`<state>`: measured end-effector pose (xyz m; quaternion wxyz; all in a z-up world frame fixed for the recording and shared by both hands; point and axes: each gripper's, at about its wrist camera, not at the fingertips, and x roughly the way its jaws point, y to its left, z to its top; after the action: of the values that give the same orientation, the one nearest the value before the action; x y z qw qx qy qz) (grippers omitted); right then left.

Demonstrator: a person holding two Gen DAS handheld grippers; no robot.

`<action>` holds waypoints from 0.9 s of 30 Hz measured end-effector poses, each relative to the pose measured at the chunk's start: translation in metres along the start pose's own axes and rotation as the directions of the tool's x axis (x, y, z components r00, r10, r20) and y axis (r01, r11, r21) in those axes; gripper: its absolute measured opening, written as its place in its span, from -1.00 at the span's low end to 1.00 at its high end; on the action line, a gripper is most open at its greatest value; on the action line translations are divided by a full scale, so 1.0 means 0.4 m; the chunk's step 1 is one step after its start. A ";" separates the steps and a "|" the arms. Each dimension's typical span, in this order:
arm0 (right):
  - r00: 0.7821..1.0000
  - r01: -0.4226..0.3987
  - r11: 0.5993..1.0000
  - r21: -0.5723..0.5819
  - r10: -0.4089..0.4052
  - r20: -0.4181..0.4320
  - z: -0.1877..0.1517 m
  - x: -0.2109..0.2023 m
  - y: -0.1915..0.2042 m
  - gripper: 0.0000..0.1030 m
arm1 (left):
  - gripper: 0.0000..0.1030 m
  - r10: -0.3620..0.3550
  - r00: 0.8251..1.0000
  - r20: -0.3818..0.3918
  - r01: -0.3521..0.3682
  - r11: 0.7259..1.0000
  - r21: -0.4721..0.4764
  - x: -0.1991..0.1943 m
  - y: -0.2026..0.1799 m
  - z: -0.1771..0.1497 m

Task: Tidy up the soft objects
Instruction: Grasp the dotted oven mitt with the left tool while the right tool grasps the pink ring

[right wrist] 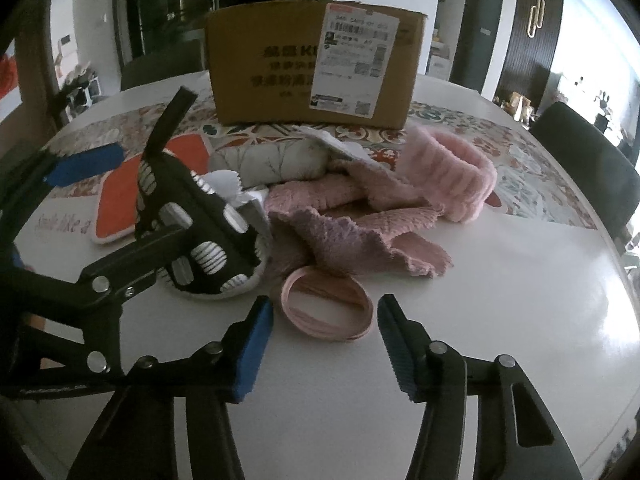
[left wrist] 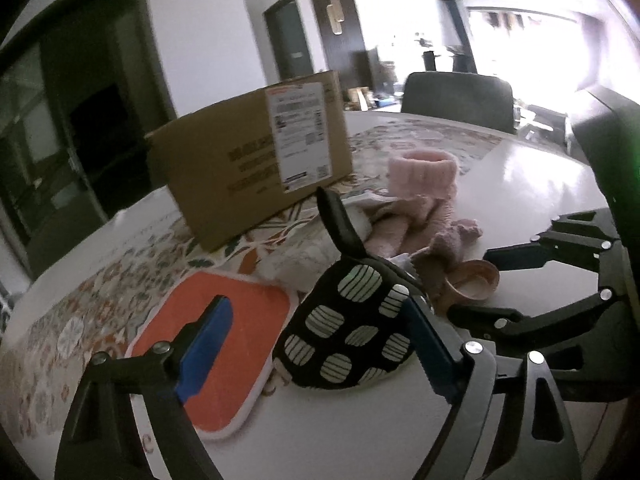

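Observation:
A black pot holder with white striped spots (left wrist: 352,328) (right wrist: 200,236) lies on the white table, its loop sticking up. My left gripper (left wrist: 320,340) is open, its blue pads either side of the pot holder, one over an orange square mat (left wrist: 216,344) (right wrist: 120,196). My right gripper (right wrist: 324,348) is open and empty just in front of a pink ring-shaped band (right wrist: 326,308) (left wrist: 472,280). Behind lie pink towels (right wrist: 352,236) (left wrist: 420,232), a pink fluffy headband (right wrist: 452,172) (left wrist: 424,172) and a white patterned cloth (right wrist: 276,160).
A cardboard box (left wrist: 248,168) (right wrist: 316,64) stands behind the pile on a patterned table runner (right wrist: 520,152). Dark chairs (left wrist: 460,100) (right wrist: 588,160) stand at the far table edge. The right gripper's arm (left wrist: 560,280) shows in the left wrist view.

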<state>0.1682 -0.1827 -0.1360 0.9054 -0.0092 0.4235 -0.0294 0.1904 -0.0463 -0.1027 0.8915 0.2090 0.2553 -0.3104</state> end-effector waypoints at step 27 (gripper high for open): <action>0.997 -0.068 0.998 -0.015 0.068 0.036 -0.015 -0.035 -0.010 -0.51 | -0.36 -0.066 0.988 -0.142 0.042 0.985 -0.168 -0.031 -0.046 -0.011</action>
<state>0.1545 -0.1857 -0.1292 0.9133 -0.0016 0.4073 0.0046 0.1684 -0.0517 -0.1029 0.8757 0.1499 0.3509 -0.2961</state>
